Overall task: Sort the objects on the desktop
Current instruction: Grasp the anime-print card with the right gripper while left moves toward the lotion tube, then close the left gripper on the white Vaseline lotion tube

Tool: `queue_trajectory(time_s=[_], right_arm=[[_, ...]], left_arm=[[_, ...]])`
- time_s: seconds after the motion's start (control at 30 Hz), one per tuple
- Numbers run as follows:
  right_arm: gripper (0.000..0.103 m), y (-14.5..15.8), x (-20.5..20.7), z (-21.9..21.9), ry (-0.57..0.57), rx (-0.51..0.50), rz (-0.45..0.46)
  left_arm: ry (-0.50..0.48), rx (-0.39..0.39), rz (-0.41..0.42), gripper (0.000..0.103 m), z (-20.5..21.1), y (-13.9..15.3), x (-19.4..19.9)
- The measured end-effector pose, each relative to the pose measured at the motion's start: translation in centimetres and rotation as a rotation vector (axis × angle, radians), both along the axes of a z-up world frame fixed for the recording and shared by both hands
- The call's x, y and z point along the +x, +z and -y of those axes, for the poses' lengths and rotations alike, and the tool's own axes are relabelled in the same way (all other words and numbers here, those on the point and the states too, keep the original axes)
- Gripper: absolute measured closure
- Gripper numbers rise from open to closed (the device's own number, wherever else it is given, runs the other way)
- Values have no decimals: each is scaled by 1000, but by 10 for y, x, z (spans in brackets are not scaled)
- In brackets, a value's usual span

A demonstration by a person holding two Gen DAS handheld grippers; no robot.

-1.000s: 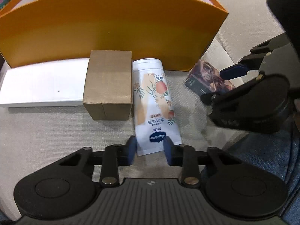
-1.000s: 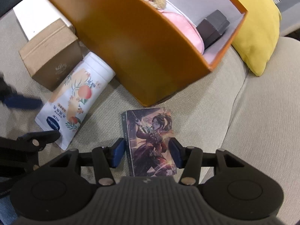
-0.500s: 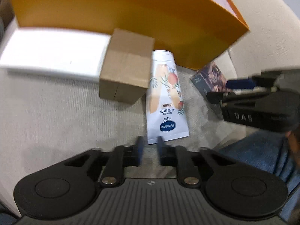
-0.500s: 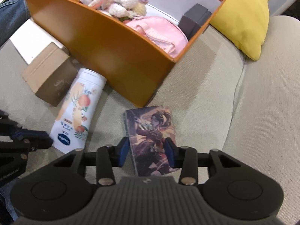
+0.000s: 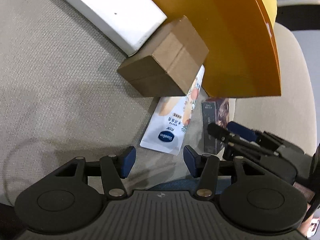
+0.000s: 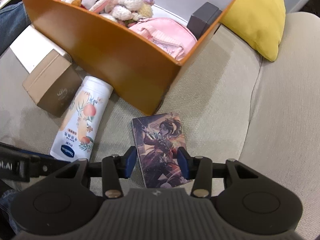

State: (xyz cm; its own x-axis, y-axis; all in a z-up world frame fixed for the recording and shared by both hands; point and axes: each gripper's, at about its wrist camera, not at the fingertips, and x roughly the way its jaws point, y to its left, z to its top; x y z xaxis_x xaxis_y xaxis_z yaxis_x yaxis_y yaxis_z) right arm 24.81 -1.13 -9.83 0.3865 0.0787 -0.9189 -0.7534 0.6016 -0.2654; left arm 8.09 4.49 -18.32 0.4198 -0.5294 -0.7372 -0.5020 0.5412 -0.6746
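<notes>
Left gripper [image 5: 159, 161]: jaws just opening, spread wide, nothing between them; lotion tube [image 5: 173, 128] lies just ahead. Right gripper [image 6: 158, 164]: fingers flank the card box [image 6: 161, 150], apparently gripping its sides.

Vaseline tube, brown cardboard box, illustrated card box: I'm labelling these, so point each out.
Vaseline tube [image 6: 80, 124], right wrist view, on its printed front.
Brown cardboard box [image 5: 166, 66], left wrist view, on its taped face.
Illustrated card box [image 6: 162, 146], right wrist view, on its picture face.

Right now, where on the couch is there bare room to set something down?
Bare cushion lies right of the picture card, between the orange box and yellow pillow. More is left of the brown carton, below the white box. It is crowded where carton, lotion tube and card line the orange box's front.
</notes>
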Motion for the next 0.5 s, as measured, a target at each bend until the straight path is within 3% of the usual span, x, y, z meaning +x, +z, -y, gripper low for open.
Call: queue_trajectory(time_s=[0.1,0.23,0.37,0.5], right_arm=[[56,0,0,1,0,1,-1],[56,0,-1,1,-2,7,-5],[56,4,14,0,-5,10,-9],[56,5,13,1,-9,15,-12]], left_arm=[[28,-36,18,44,-2,-2,-1],[3,-1,23,61,-2,3,-3],[-33,39,63,62,-1,14,-6],[10,88,97,66,-5,29,-15]])
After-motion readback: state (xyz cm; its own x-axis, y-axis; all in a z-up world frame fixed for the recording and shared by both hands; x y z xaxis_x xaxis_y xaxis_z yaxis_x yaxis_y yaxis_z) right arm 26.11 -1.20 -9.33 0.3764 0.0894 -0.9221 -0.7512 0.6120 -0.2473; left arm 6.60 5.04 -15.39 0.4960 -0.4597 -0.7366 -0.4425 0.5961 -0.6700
